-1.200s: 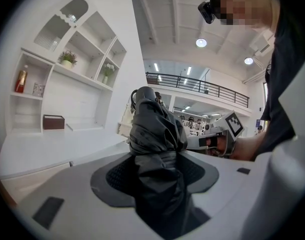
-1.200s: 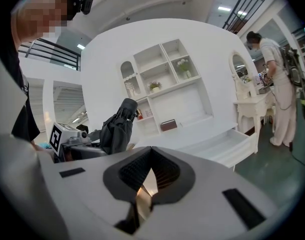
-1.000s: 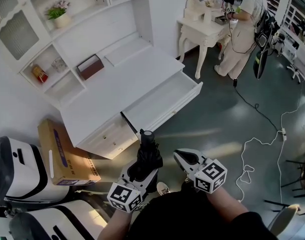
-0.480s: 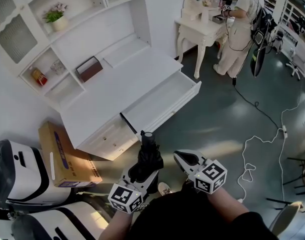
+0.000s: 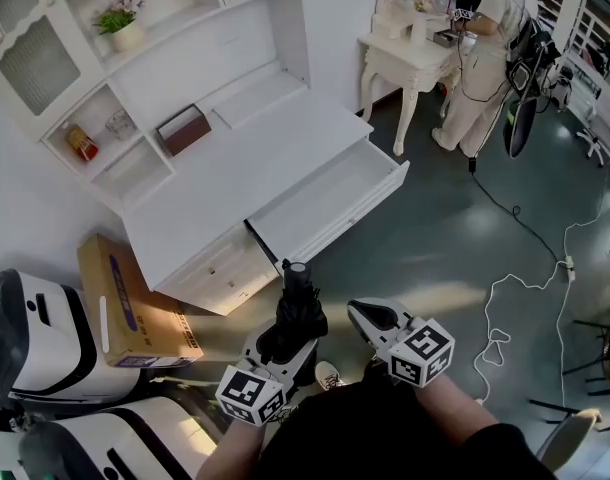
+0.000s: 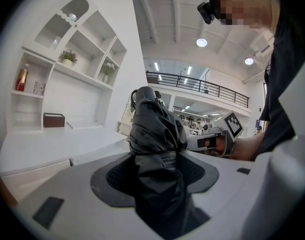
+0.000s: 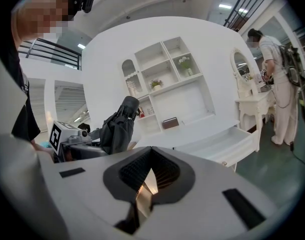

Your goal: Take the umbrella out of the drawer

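Note:
A folded black umbrella stands upright in my left gripper, which is shut on it; in the left gripper view the umbrella fills the space between the jaws. My right gripper sits beside it to the right, shut with nothing held; its jaws meet in the right gripper view. The white desk's drawer is pulled open and looks empty. Both grippers hang low in front of the desk, apart from the drawer.
A cardboard box leans by the desk's left end, with white machines below it. A person stands at a white dressing table at the back right. White cables lie on the grey floor.
The view has shifted slightly; both grippers and the umbrella keep their places.

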A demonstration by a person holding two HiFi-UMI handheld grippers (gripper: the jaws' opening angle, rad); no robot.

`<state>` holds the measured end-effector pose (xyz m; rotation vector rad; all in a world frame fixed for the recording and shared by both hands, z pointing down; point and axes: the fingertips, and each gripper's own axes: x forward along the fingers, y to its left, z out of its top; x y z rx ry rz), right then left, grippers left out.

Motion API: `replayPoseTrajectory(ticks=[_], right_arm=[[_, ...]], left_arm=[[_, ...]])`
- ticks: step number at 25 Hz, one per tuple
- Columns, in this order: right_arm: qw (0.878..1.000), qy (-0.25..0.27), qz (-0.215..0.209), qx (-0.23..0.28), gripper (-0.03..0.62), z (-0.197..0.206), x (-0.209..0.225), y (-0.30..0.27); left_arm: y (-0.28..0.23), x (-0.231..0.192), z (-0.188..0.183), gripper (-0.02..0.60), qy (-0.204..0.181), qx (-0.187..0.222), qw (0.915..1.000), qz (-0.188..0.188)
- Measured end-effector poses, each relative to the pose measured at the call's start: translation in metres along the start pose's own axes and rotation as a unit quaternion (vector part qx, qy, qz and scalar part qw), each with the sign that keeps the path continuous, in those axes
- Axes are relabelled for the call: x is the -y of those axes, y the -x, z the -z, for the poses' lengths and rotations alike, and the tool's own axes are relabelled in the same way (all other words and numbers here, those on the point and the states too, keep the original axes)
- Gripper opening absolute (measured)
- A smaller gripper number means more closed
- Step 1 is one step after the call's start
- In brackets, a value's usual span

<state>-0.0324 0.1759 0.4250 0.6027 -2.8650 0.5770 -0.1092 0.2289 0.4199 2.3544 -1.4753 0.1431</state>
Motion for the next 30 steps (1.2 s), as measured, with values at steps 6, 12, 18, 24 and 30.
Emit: replayPoseTrajectory(ticks=[6, 12, 18, 24, 30], right_arm=[[1.000, 0.004, -0.001, -0.005, 0.002, 0.002, -0.003, -0.003], [1.000, 0.003, -0.003, -0.006, 0.002, 0.005, -0.004, -0.005], [1.000, 0.003, -0.004, -0.007, 0.002, 0.004, -0.005, -0.009], [1.000, 0.002, -0.003, -0.010, 0.002, 0.005, -0.005, -0.010], [1.000, 0.001, -0.002, -0.011, 0.002, 0.006, -0.005, -0.013]], left_arm=[[0.003, -0.002, 0.001, 0.256, 0.002, 0.000, 1.0000, -0.001], [0.004, -0.003, 0.002, 0.256, 0.001, 0.002, 1.0000, -0.001], [0.006, -0.006, 0.003, 0.256, 0.001, 0.000, 1.0000, -0.003], [0.007, -0.008, 0.004, 0.256, 0.006, 0.001, 1.0000, -0.005], [0.007, -0.010, 0.006, 0.256, 0.009, -0.001, 1.0000, -0.004]])
